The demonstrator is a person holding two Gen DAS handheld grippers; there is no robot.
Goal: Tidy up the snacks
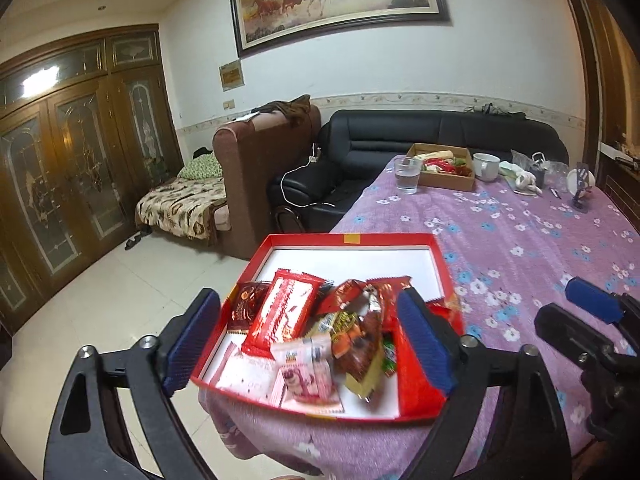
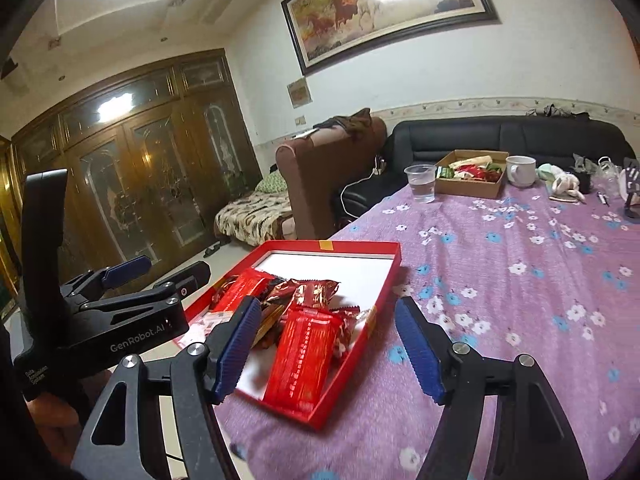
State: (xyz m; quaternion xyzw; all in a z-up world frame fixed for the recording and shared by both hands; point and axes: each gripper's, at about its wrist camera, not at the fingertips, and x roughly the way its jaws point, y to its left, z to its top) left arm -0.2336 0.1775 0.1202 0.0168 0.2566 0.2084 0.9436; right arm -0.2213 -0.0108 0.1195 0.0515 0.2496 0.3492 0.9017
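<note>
Red box lid (image 1: 416, 246) with a white floor, lying at the near left corner of the counter (image 1: 532, 256), its left edge jutting past the counter's rim over the floor. Heaped in its near half: snack packets (image 1: 320, 332), among them a long red wrapper (image 1: 282, 312), a dark brown cookie pack (image 1: 246, 306) at its 9 o'clock, a pink-and-white pack (image 1: 306, 364) at its 5 o'clock, and a brown-and-yellow pack (image 1: 362, 344) further right. Far half of the lid bare and white.

Left tongs (image 1: 310, 346) spread wide over the lid's near end, blue pads (image 1: 424, 338) standing either side of the heap, nothing clamped between them. Right tongs (image 2: 328, 348) parted too, gripping nothing, left pad (image 2: 236, 348) over the lid's near edge, right pad beyond the lid above the purple flowered cloth (image 2: 520, 280). In the right view, a long red wrapper (image 2: 302, 354) lying between the pads, untouched as far as can be told.

At 12 o'clock from the lid, at the counter's far end: clear plastic cup (image 1: 407, 175) with water, cardboard box (image 1: 440, 170) of more snacks at its 3 o'clock, then a white mug (image 1: 486, 166). Behind the counter, a black sofa (image 1: 400, 136); at 11 o'clock, a brown armchair (image 1: 256, 168).
</note>
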